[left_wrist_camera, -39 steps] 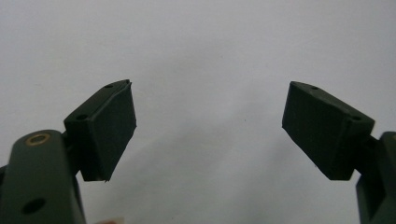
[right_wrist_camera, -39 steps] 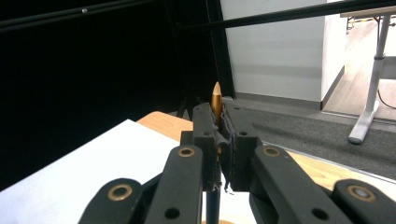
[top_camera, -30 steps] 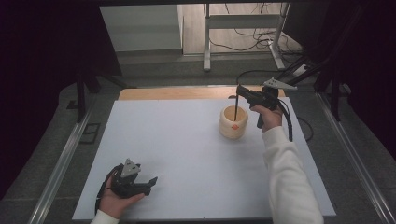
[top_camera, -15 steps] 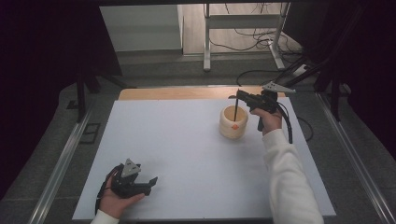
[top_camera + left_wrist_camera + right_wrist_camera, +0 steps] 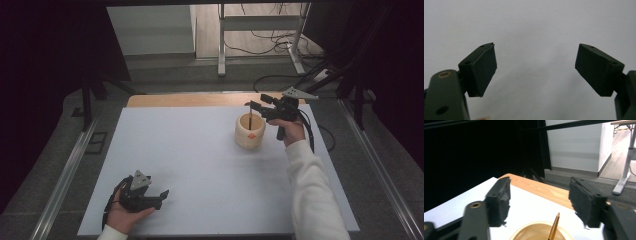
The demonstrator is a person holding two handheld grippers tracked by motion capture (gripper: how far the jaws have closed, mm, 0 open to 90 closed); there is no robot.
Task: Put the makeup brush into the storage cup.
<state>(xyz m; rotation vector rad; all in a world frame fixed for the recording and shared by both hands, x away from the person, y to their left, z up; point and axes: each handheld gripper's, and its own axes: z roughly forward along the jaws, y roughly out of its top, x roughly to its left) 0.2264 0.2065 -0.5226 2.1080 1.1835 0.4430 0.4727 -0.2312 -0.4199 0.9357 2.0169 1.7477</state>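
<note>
Jaws on the right tool (image 5: pixel 256 106) have just been opening and now stand apart above the cup (image 5: pixel 250 131), with nothing pressed between them. A pencil (image 5: pixel 554 226) stands tip-up inside the cup, leaning on its rim, so it looks freshly dropped in, though the high view is too small to be sure. The left tool (image 5: pixel 159 196) rests released on the counter (image 5: pixel 200 165), empty.
</note>
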